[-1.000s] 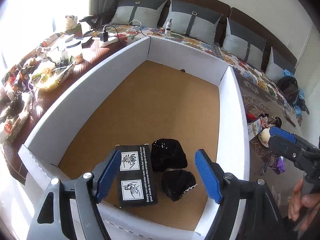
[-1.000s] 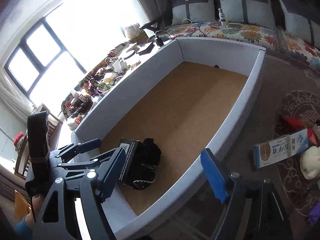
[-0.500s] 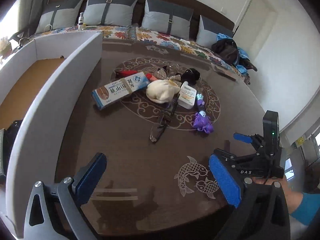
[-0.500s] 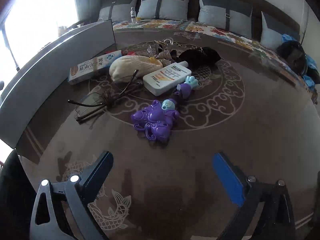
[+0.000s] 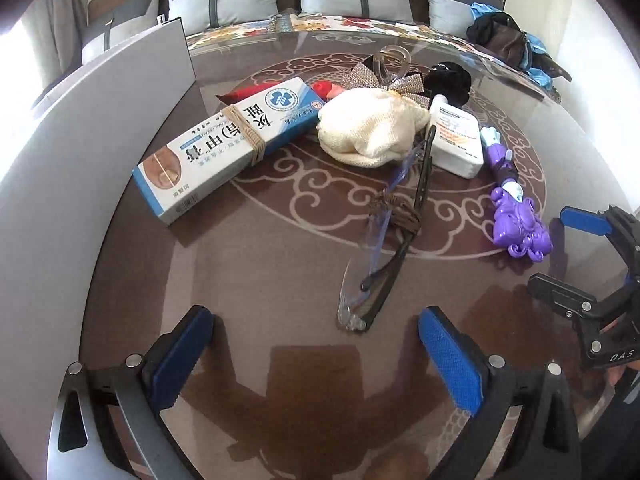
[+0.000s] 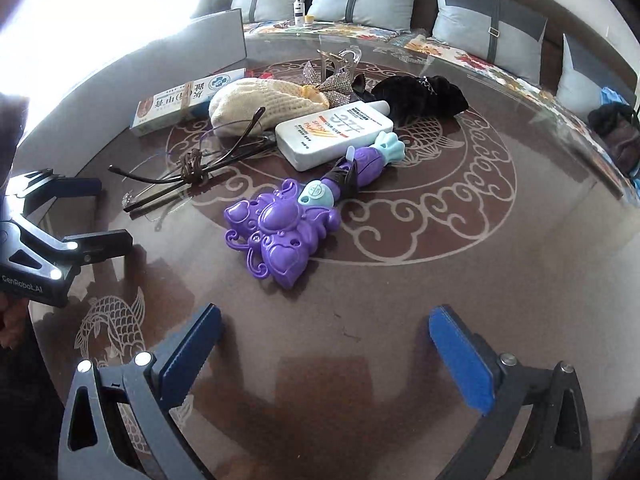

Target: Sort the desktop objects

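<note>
Two tools are held over a dark glass-topped worktop [image 5: 280, 264] patterned with pale scrollwork. At the far left, a grey-white box wall [image 5: 60, 152] is seen rising along the worktop's edge. Just right of it, a blue-and-white carton [image 5: 224, 140] bound with a brown band lies flat, and a red packet [image 5: 248, 91] is partly hidden behind it. A cream knitted pouch [image 5: 368, 128] rests against the carton's far end, with a glittery bow clip [image 5: 384, 76] behind it. In front of the pouch, folded dark-framed spectacles [image 5: 396, 232] tied with brown cord are laid lengthwise toward the camera. A white lotion bottle [image 5: 456, 140] lies beside the pouch, and a black fabric item [image 5: 448, 80], possibly a scrunchie, is seen beyond it. Farther right, a purple toy wand [image 5: 516, 220] with a teal end lies touching the bottle in the right wrist view.

The left tool [image 5: 316, 356] is spread wide, nothing between its blue pads, with the near tip of the spectacles just ahead of the gap. The right tool [image 6: 324, 356] is seen with its jaws opening, already wide and empty, above bare worktop, the purple toy wand [image 6: 280, 236] lying just ahead of it. Each tool is also caught at the edge of the other's view.
</note>
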